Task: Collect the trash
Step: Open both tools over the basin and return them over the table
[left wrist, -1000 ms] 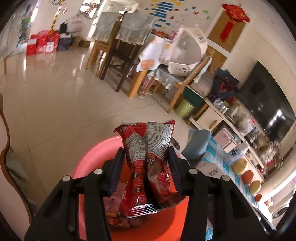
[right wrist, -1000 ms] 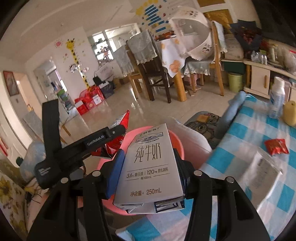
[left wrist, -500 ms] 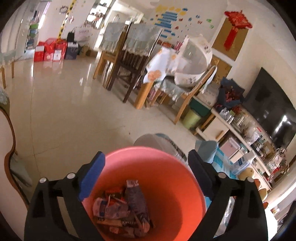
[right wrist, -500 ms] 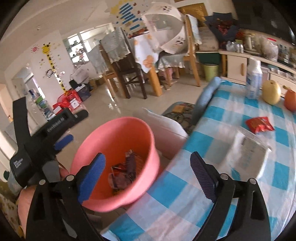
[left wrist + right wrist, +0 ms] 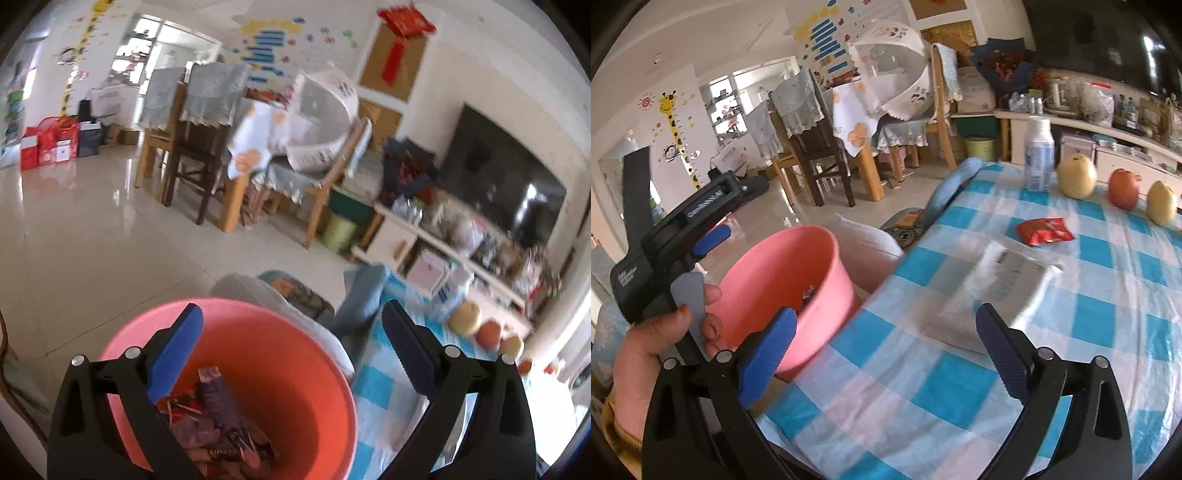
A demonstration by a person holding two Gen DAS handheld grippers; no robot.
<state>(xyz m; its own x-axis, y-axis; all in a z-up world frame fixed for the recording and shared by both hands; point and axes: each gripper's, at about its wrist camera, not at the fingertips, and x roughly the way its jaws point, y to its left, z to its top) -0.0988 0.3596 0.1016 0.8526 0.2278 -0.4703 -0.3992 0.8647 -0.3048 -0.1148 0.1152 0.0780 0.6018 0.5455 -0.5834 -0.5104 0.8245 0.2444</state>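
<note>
Both our left gripper [image 5: 291, 325] and right gripper [image 5: 886, 328] have just been opening and now stand released, empty, by the pink bin [image 5: 783, 273]; next we go for the red wrapper [image 5: 1044, 230], well beyond it.

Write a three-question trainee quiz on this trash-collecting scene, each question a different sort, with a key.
1. True or false: the right gripper holds a milk carton.
2. Which still lies on the checked tablecloth? A) red snack packet B) a blue cup C) a fork
3. Fill in: the wrappers lie inside the pink ____.

Key:
1. False. Its jaws have just been opening and nothing is between them.
2. A. It lies near the white paper bag, in front of the three fruits.
3. Basin. The left gripper is over it, jaws just opened, nothing between them.
</note>
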